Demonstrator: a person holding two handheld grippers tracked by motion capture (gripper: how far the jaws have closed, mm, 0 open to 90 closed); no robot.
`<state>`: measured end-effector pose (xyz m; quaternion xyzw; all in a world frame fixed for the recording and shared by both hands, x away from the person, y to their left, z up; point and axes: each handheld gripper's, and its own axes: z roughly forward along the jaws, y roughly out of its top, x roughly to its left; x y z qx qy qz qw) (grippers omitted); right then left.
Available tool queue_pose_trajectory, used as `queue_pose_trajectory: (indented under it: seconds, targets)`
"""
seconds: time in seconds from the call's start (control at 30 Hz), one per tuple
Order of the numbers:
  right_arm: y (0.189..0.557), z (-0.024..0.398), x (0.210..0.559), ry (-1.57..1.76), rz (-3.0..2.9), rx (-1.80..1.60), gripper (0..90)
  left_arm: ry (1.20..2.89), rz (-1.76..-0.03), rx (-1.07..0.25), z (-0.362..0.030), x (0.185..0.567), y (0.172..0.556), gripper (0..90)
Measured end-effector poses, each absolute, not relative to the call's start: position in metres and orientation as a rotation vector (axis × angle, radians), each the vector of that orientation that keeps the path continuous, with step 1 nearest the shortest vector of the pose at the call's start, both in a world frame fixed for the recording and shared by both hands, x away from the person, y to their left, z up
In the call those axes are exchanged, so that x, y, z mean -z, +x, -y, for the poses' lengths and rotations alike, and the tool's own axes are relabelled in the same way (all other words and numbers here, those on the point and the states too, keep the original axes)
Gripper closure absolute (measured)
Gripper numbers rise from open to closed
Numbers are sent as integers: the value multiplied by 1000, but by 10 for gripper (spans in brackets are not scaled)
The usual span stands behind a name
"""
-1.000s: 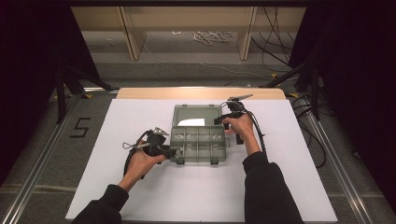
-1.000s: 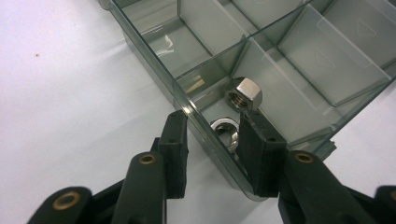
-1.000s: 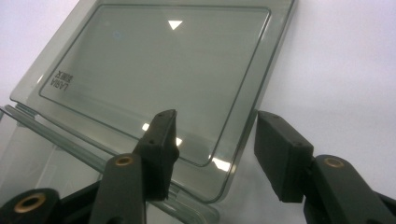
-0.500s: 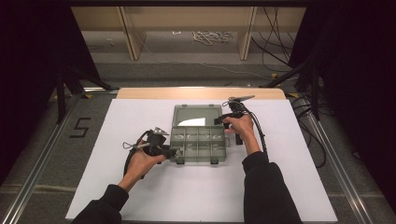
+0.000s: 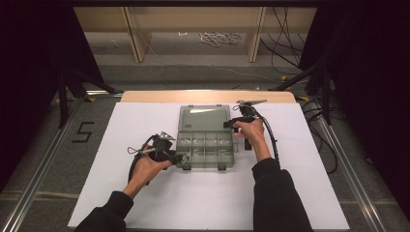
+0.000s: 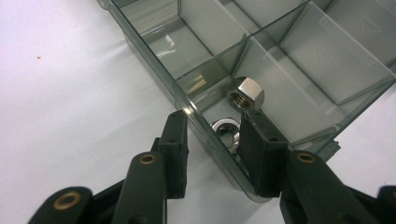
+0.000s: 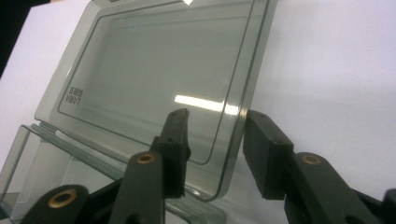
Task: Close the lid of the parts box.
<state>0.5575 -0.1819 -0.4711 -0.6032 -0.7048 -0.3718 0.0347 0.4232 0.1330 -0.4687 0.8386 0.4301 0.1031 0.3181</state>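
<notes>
A clear grey compartment box (image 5: pixel 205 164) lies on the white table with its lid (image 5: pixel 203 118) swung open at the far side. My left gripper (image 5: pixel 176 158) is at the box's near left corner. In the left gripper view (image 6: pixel 214 116) one jaw is outside the box wall (image 6: pixel 154 60) and one inside, and the pads are not pressing. Two steel nuts (image 6: pixel 245 93) (image 6: pixel 226 133) lie in that corner compartment. My right gripper (image 5: pixel 227 124) (image 7: pixel 217 114) has just been closing its jaws; the lid's side edge (image 7: pixel 236 135) stands between them with gaps on both sides.
A white sheet (image 5: pixel 193 203) covers the table, and a wooden strip (image 5: pixel 208 96) runs along its far edge. Black cables (image 5: pixel 275 140) trail from the right gripper. A "5" (image 5: pixel 83 131) is marked on the floor at the left. Metal rails run along both sides of the table.
</notes>
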Motion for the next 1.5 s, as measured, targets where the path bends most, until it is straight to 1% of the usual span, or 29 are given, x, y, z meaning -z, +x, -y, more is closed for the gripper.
queue_pose_trajectory:
  seconds: [0.1,0.27,0.77,0.8,0.83,0.9,0.93,1.13,1.23,1.37,1.4,1.5]
  targets:
    - [555,182,469,-1884,2115,1119,646,2208,-1129,-276,-133,469,423,627]
    - [555,187,469,-1871,2149,1194,702,2214,-1129,-268,-133,469,423,627]
    - [550,189,460,-1870,2149,1225,786,2202,-1131,-277,-132,469,423,624]
    - [550,189,460,-1868,2167,1237,825,2197,-1131,-281,-131,470,423,621]
    - [549,190,459,-1866,2175,1248,827,2183,-1125,-299,-131,471,423,619]
    - [549,189,458,-1863,2193,1257,830,2188,-1125,-295,-131,470,423,618]
    - [549,190,459,-1842,2220,1277,833,2206,-1128,-271,-132,469,423,618]
    - [547,189,457,-1801,2335,1336,846,2208,-1129,-268,-133,469,423,617]
    - [540,186,456,-1844,2299,1332,848,2211,-1129,-268,-133,469,424,617]
    - [536,187,458,-1827,2322,1400,849,2185,-1136,-272,-133,470,424,619]
    - [536,188,460,-1791,2387,1430,849,2198,-1139,-248,-134,469,424,619]
    - [531,186,460,-1811,2372,1454,850,2195,-1138,-252,-133,469,424,619]
